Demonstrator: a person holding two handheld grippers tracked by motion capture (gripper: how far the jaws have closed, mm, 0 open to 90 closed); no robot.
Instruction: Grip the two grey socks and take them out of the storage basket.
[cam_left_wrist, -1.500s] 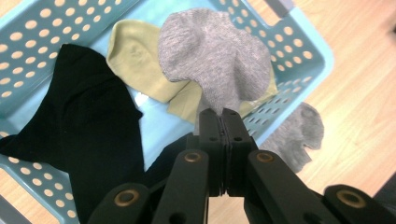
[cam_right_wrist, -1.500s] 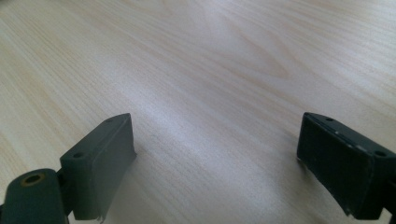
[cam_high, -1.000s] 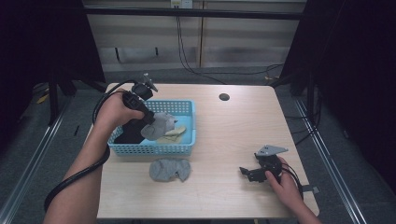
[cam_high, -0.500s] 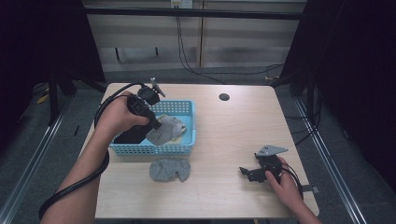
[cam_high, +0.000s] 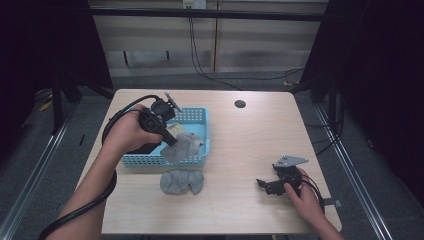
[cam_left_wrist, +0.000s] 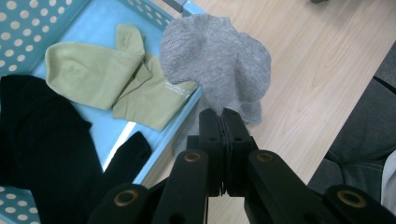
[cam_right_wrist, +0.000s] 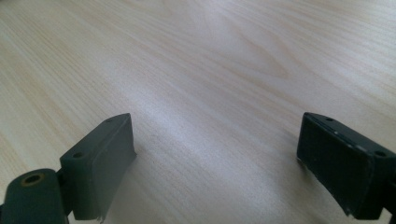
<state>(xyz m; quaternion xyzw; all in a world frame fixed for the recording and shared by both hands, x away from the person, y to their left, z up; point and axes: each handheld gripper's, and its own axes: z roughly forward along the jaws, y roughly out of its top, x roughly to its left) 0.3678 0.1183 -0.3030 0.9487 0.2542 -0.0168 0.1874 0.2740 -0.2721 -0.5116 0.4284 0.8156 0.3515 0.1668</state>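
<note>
My left gripper is shut on a grey sock, which hangs over the front wall of the blue basket. In the left gripper view the closed jaws pinch the grey sock by its edge, above the basket's rim and the table. A second grey sock lies flat on the table in front of the basket. My right gripper rests at the front right of the table, open, with bare wood between its jaws.
Inside the basket lie pale green socks and black socks. A small black round cap sits in the table top near the far edge. The table's front edge is close to the right hand.
The left hand has carried the grey sock from over the basket's middle toward its front wall. The right gripper has kept still.
</note>
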